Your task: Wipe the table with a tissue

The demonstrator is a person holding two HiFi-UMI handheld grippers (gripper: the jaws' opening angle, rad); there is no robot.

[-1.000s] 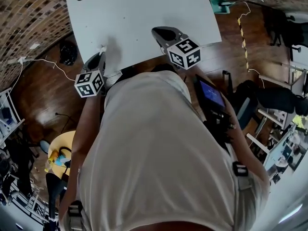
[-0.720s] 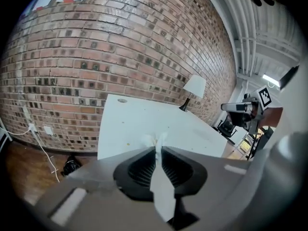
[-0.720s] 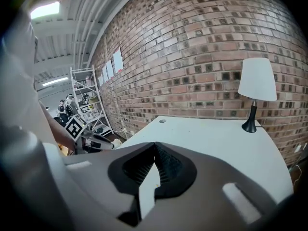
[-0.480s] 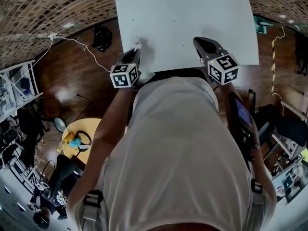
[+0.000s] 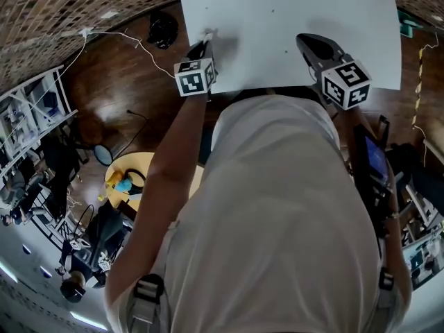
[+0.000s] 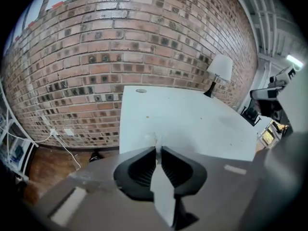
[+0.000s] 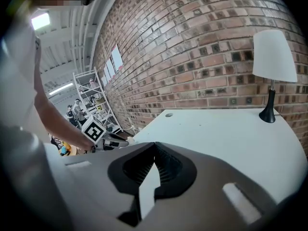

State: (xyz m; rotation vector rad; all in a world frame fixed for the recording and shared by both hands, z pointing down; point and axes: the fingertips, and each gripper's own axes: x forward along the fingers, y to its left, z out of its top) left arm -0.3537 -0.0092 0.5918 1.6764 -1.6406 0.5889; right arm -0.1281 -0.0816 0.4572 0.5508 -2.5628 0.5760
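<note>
The white table fills the top of the head view. My left gripper hovers over the table's near left edge, shut on a small white tissue. Its jaws have just been closing, with the tissue tuft pinched at their tips. The right gripper view shows the left gripper and its tissue beside that table edge. My right gripper is over the table's near right part. It is shut with nothing between its jaws.
A white-shaded lamp stands at the table's far corner by the brick wall. A round cable hole sits near the far edge. A cable and a yellow stool lie on the wooden floor to the left.
Both grippers have moved forward over the table's near edge. The left one has sunk toward the left edge, still holding the tissue. The head view has swung, showing the table further right.
</note>
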